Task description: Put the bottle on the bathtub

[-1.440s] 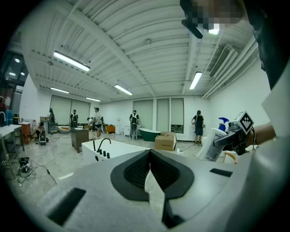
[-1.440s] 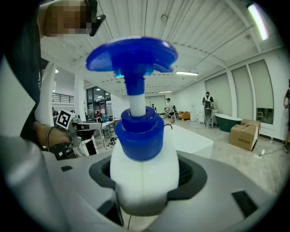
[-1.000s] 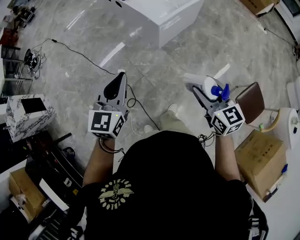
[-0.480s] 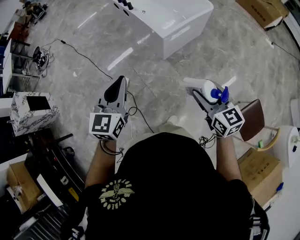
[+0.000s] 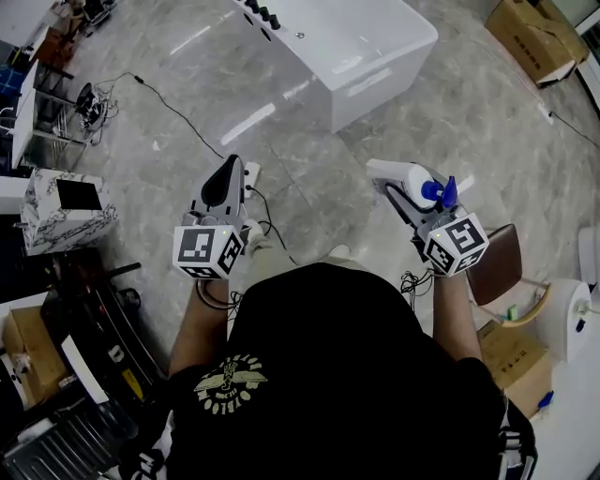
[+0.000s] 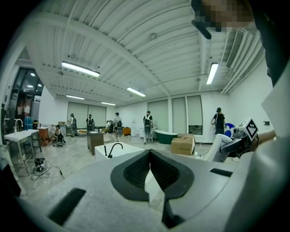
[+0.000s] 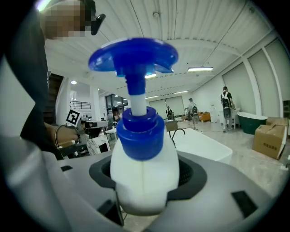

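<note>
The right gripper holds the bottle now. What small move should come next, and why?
Probably carry the right gripper forward toward the bathtub. Its jaws are shut on the white pump bottle, and the bathtub stands some way ahead across the floor, so the bottle is not yet over its rim.

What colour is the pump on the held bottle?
Blue pump on a white bottle; clearest in the right gripper view.

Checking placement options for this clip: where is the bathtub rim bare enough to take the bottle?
The bathtub has a bare-looking near rim, from its front corner rightward. Its far-left end is crowded with black faucet knobs. The bottle is clamped in the right gripper.
</note>
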`<state>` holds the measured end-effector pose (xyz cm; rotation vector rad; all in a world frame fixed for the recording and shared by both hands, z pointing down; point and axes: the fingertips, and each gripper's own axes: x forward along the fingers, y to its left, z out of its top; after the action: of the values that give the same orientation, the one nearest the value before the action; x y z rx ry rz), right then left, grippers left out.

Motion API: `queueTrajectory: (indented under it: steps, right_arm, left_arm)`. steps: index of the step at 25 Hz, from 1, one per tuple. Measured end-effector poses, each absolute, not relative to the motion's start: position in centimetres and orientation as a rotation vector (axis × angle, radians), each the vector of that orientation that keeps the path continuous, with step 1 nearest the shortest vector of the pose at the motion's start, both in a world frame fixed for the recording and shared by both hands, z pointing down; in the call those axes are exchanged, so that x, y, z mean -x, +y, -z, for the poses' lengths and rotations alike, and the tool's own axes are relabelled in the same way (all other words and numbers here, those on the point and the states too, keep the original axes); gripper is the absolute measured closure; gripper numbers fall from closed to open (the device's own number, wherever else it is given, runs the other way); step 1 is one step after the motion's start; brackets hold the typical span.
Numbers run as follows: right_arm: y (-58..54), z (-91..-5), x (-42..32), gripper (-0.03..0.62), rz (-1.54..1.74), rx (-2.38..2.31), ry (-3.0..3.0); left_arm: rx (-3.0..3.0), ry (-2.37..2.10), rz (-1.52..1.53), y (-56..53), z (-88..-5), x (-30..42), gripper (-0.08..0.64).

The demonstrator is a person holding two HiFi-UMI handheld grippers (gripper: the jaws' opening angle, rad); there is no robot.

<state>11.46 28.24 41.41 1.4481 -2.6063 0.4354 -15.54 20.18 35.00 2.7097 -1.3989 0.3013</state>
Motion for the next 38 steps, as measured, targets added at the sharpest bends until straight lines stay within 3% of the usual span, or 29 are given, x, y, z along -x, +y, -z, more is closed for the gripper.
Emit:
queueTrajectory:
  steps: [20,38]
  right_arm:
    - [20.2,-41.5,-11.0,0.325,-0.463,-1.632,-2.459]
    - [7.6,-39.6,-5.6,0.325,-0.415,-1.61,-2.427]
  left_arm:
    - [-2.833,-1.145,-0.252,8.2,-35.5,12.8,0.551]
    - [-2.764,-1.089,-0.151,-4.2,-36.3,17.9,0.551]
